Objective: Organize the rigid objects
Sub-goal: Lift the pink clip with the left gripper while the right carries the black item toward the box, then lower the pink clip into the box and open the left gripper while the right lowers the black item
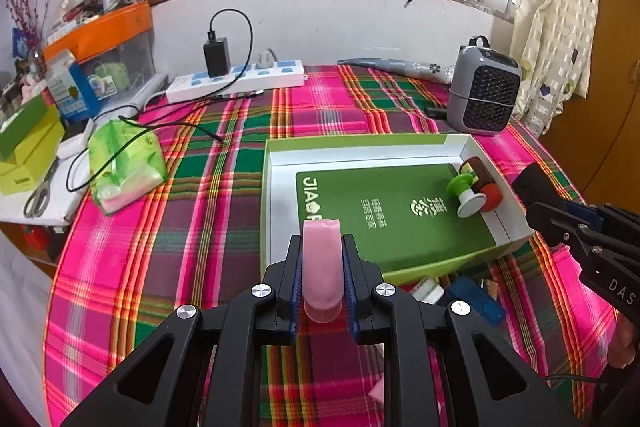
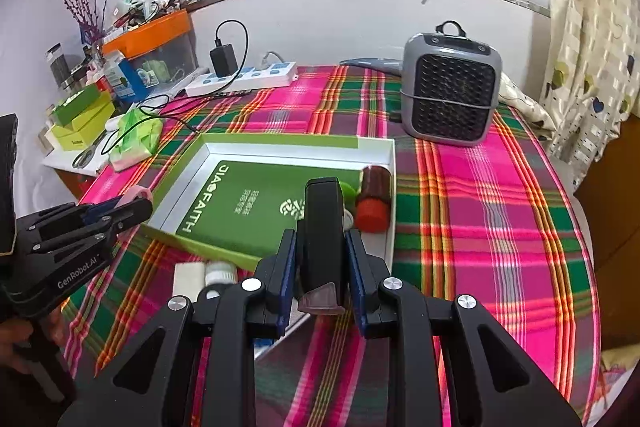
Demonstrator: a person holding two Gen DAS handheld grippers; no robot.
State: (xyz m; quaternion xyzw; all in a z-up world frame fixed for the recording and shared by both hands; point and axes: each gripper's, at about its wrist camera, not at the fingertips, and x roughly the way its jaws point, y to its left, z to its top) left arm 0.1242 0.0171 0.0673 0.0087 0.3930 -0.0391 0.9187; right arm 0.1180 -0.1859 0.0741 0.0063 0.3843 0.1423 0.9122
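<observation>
Left wrist view: left gripper [image 1: 322, 263], angled downward, is clenching a pink tube [image 1: 322, 267] over the plaid cloth [image 1: 160, 247], the green box [image 1: 360, 143] at one o'clock. Right wrist view: right gripper [image 2: 322, 259], tilted down, is grasping a black device [image 2: 323, 227], box at twelve o'clock.

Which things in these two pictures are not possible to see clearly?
- Left wrist view: small items before the green box, half hidden by its front wall and the left gripper.
- Right wrist view: green spool in the box, mostly behind the black object in the right gripper.
- Right wrist view: pink tube, mostly covered by the left gripper.
</observation>
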